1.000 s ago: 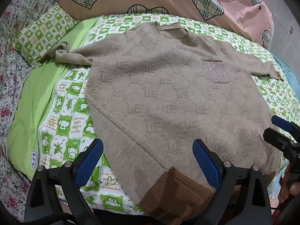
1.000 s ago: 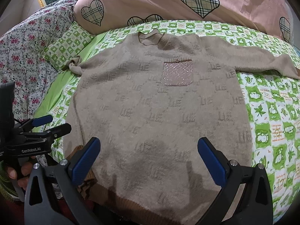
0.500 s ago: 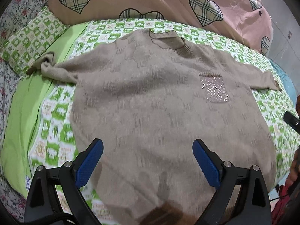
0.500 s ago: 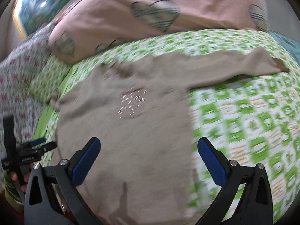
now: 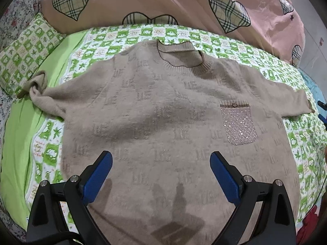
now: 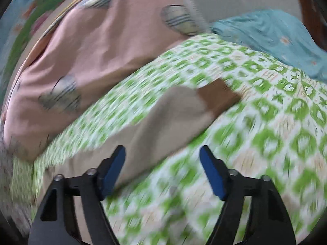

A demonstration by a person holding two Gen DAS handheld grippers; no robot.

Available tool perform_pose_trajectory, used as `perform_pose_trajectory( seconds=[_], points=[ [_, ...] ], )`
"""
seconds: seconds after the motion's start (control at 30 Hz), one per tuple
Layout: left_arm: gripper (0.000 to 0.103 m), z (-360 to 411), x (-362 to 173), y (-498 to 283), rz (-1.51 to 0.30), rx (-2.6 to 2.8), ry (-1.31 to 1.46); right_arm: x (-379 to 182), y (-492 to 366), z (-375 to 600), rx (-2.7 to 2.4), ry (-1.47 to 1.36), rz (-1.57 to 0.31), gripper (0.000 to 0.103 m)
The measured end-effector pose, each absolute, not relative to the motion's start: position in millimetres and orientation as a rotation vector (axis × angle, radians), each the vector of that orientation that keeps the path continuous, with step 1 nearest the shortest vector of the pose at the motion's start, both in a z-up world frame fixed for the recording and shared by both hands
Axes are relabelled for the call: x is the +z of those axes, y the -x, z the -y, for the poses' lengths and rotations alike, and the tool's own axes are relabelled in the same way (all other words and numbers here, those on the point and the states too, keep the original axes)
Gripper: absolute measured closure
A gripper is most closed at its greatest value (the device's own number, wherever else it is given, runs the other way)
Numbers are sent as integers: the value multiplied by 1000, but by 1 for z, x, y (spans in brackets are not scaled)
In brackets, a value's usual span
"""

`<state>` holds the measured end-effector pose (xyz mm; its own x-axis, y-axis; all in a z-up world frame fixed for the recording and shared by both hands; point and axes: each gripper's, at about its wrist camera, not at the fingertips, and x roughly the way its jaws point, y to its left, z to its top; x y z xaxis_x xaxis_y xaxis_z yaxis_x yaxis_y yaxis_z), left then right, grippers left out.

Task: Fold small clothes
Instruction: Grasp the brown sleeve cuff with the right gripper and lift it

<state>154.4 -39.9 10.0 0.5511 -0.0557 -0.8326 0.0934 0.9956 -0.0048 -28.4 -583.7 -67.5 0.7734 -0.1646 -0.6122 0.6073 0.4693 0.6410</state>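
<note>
A beige knit sweater [image 5: 163, 112] lies flat, front up, on the green checked bedsheet [image 5: 204, 36], with a sparkly chest pocket [image 5: 239, 125]. Its left sleeve end [image 5: 37, 85] is bunched. My left gripper [image 5: 161, 173] is open and empty above the sweater's lower body. The right wrist view is blurred: my right gripper [image 6: 162, 167] is open and empty just over the sweater's right sleeve [image 6: 163, 122], whose brown cuff [image 6: 218, 94] lies further ahead.
A pink duvet with plaid hearts [image 5: 163, 4] is piled behind the sweater. A green checked pillow [image 5: 26, 49] lies at the left. A teal cloth [image 6: 276, 34] lies beyond the sheet at the right. The sheet [image 6: 265, 143] runs on right of the sleeve.
My left gripper has moved forward over the sweater's body. My right gripper has swung fast to the right, from the sweater's body to its right sleeve. Both stayed open.
</note>
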Motion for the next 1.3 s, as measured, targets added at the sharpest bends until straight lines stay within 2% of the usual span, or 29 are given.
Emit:
perform_pose_trajectory(
  seconds=[0.17, 0.2, 0.23, 0.27, 0.33, 0.53, 0.73, 1.03, 1.3],
  points=[
    [6, 41, -1, -166, -1015, -80, -39, -108, 7, 647, -642, -1057, -547, 42],
    [6, 40, -3, -168, -1021, -76, -34, -119, 3, 657, -647, -1100, -550, 54],
    [6, 39, -4, -169, -1025, -75, -29, -130, -3, 664, -651, -1126, -557, 75],
    [6, 36, -5, -171, -1028, -72, -21, -137, -4, 670, -652, -1138, -559, 84],
    [6, 33, -6, -171, -1031, -70, -11, -140, -5, 674, -625, -1153, -507, 95],
    [6, 22, -7, -169, -1024, -88, 21, -70, -17, 611, -408, -1038, -365, 95],
    [6, 1, -5, -162, -1019, -130, 115, 5, -96, 470, 66, -988, -350, 95],
    [6, -36, 3, -156, -990, -232, 219, 17, -241, 264, 509, -998, -543, 95],
    [6, -33, -6, -185, -985, -303, 248, 0, -279, 201, 567, -970, -709, 91]
  ],
)
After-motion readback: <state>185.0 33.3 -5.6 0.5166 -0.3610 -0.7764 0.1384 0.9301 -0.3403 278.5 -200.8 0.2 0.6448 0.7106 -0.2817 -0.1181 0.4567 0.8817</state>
